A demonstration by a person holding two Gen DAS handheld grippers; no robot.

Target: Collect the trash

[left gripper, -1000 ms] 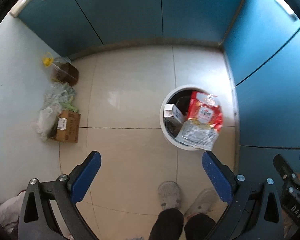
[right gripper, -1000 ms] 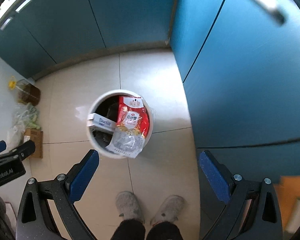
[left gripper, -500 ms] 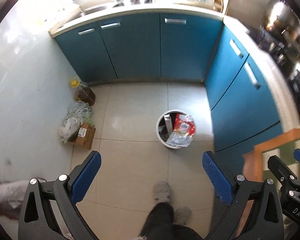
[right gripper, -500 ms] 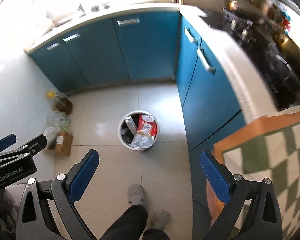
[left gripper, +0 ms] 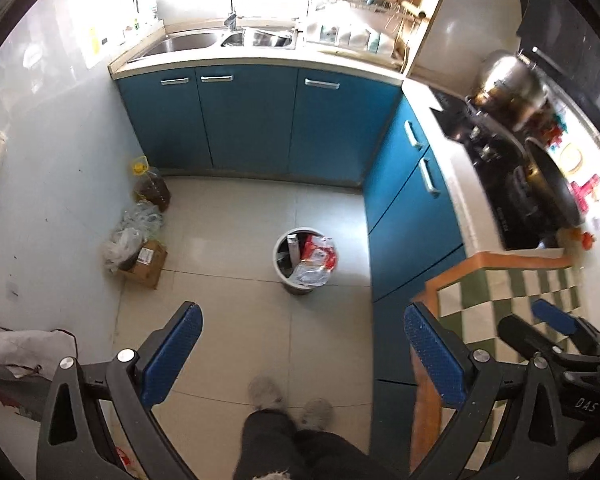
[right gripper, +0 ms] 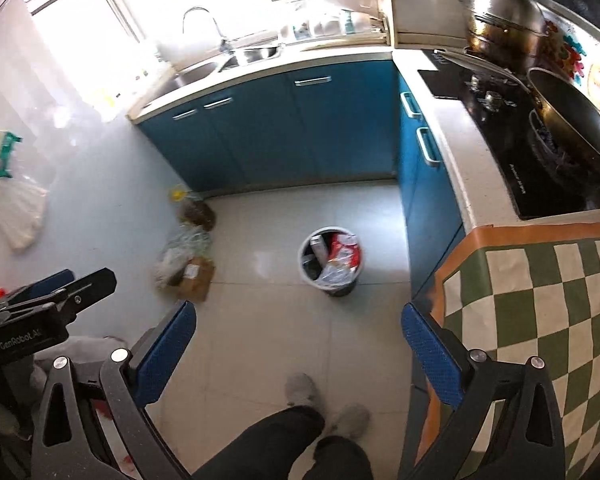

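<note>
Two empty tongs (left gripper: 300, 354) (right gripper: 297, 350) above pale tiled kitchen floor (left gripper: 235, 240).

The left gripper (left gripper: 300, 354) is wide open and holds nothing — far below, the white bin (left gripper: 304, 261) is full of trash.

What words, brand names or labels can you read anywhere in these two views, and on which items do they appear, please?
"GenRobot.AI": white print on the black body of the left tongs, seen in the right wrist view.
"DAS": white print on the black body of the right tongs, seen in the left wrist view; possibly cut off.
Black glass cooktop: white front-edge print, too small.
Brown cardboard box label, red snack wrapper in the white round bin: too blurred.
</note>
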